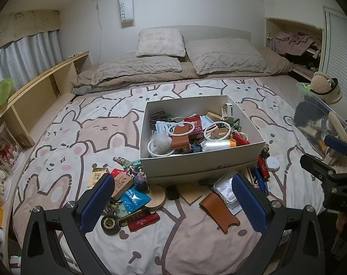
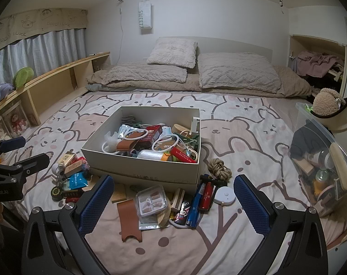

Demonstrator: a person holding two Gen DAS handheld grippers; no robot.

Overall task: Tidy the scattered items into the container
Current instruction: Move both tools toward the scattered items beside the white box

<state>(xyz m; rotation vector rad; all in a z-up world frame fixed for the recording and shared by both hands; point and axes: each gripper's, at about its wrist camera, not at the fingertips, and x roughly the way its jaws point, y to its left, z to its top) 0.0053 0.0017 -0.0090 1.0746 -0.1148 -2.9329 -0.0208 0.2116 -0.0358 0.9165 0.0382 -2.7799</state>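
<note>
We hold both grippers low over the foot of the bed (image 2: 242, 137), side by side, so that each looks across the loose clutter toward the box (image 2: 150, 171). The left gripper (image 1: 171, 197) has its jaws released and spread wide with nothing between them; the right gripper (image 2: 171, 200) is the same, wide apart and empty. We judge this a pause for choosing the next piece, since neither touches anything.

The box is white cardboard, rectangular and open-topped, sitting on the cartoon-bear bedsheet in the middle of the bed. It is already well filled: white rings, a tan leather sleeve, a red packet, a roll of clear film.

What is left lies against its near wall and at both near corners. On the left side we see a blue foil sachet (image 1: 134, 198), a wooden tag (image 1: 121, 183), a round black tin (image 1: 109, 223) and a flat red packet (image 1: 143, 222). In front lie a round wooden coaster (image 1: 156, 197), a brown leather sleeve (image 2: 129, 220), limp and notched at one end, and a clear plastic case (image 2: 151, 200), hard and glossy. To the right sit a knotted rope ball (image 2: 219, 168), a white round tape measure (image 2: 225, 194), a red lighter (image 2: 207, 196) and a blue pen (image 2: 195, 206).

The flat leather and the sachet lie flush on soft fabric, so we expect them to need an edge pinch; the rope ball looks easiest.
</note>
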